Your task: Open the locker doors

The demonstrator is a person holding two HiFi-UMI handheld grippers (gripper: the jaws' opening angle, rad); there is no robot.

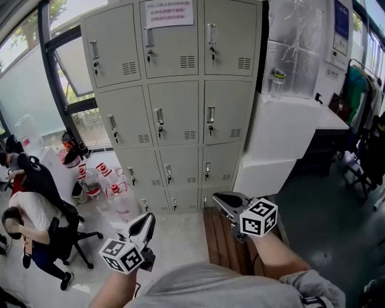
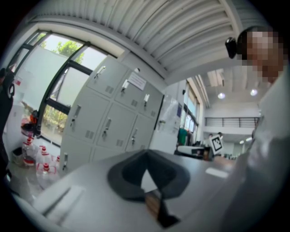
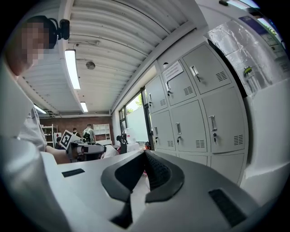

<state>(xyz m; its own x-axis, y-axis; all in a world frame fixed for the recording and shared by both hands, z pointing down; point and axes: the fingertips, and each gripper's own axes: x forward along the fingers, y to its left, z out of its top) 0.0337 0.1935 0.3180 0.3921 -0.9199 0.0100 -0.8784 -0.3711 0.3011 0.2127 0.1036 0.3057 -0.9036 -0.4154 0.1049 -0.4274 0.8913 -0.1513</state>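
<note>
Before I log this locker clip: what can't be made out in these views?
Notice on the top middle door: head view, print too small, top cut by the frame edge.
Bottom locker row: gripper views, hidden behind the left gripper and right gripper.
Locks: head view, too small to tell whether keys sit in them.

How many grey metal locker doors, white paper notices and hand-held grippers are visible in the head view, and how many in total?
grey metal locker doors, all closed: 12
white paper notice on the top middle door: 1
hand-held grippers with marker cubes, left gripper and right gripper: 2
Total: 15
</note>
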